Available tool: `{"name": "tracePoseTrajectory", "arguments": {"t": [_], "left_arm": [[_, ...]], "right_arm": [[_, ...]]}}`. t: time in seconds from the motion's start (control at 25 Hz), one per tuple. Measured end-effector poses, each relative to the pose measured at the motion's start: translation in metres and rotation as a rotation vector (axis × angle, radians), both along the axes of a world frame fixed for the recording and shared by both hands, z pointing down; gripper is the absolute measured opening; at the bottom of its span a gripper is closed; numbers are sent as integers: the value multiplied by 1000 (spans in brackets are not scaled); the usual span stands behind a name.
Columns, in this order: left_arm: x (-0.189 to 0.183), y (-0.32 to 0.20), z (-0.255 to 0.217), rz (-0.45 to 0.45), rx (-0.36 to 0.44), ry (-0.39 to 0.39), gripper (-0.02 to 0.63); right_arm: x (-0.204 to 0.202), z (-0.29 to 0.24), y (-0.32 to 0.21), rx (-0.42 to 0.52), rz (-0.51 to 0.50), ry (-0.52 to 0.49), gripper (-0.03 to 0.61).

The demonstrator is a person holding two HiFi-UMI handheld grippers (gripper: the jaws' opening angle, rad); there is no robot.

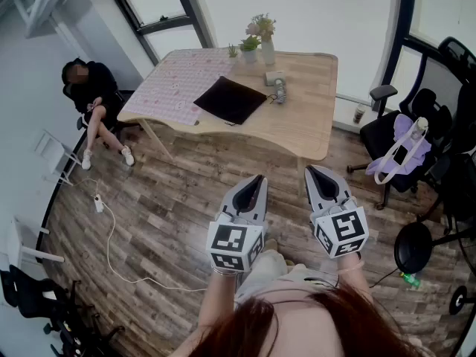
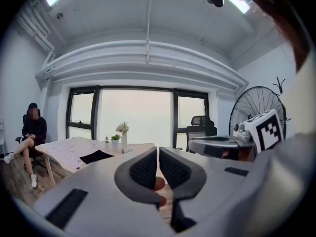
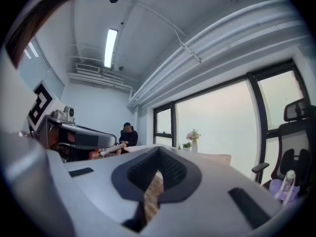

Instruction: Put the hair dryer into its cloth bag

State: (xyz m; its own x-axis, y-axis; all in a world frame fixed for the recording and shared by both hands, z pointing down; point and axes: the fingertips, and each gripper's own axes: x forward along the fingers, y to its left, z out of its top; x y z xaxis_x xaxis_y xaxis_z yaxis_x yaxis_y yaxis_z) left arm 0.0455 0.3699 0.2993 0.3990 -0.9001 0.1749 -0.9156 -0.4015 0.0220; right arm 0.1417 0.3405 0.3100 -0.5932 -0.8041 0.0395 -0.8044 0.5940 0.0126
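The black cloth bag (image 1: pixel 230 100) lies flat on the wooden table (image 1: pixel 312 121) far ahead, and shows as a dark patch (image 2: pixel 96 156) in the left gripper view. A small grey thing beside it, apparently the hair dryer (image 1: pixel 280 89), lies near a vase of flowers (image 1: pixel 264 39). Both grippers are held side by side over the wood floor, well short of the table. My left gripper (image 1: pixel 259 177) (image 2: pixel 158 149) is shut with nothing in it. My right gripper (image 1: pixel 309 169) (image 3: pixel 159 149) is also shut and holds nothing.
A person sits on a chair (image 1: pixel 93 95) left of the table. An office chair with a purple bag (image 1: pixel 405 147) stands at the right, with a floor fan (image 1: pixel 414 248) nearer. A power strip and its white cable (image 1: pixel 98 203) lie on the floor at the left.
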Motion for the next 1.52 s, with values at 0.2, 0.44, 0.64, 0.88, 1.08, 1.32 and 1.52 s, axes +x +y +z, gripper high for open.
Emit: {"name": "tracePoseTrajectory", "arguments": {"t": [0.2, 0.44, 0.64, 0.88, 1.08, 1.32, 1.52], "left_arm": [[4, 4, -2, 8, 4, -10, 20], [4, 1, 2, 5, -6, -14, 20], [-7, -9, 2, 2, -10, -4, 20], [-24, -36, 1, 14, -12, 7, 20], [-37, -67, 2, 25, -12, 4, 20], [-54, -101, 3, 38, -16, 16, 20], [-64, -129, 5, 49, -22, 10, 20]], "right_arm": [[1, -3, 2, 13, 3, 16, 0], [-2, 0, -3, 7, -1, -4, 0], [-14, 4, -12, -13, -12, -10, 0], [-31, 10, -36, -41, -12, -2, 0], [-45, 14, -65, -57, -7, 14, 0], [-63, 17, -100, -62, 8, 46, 0], [-71, 19, -131, -57, 23, 50, 0]]}}
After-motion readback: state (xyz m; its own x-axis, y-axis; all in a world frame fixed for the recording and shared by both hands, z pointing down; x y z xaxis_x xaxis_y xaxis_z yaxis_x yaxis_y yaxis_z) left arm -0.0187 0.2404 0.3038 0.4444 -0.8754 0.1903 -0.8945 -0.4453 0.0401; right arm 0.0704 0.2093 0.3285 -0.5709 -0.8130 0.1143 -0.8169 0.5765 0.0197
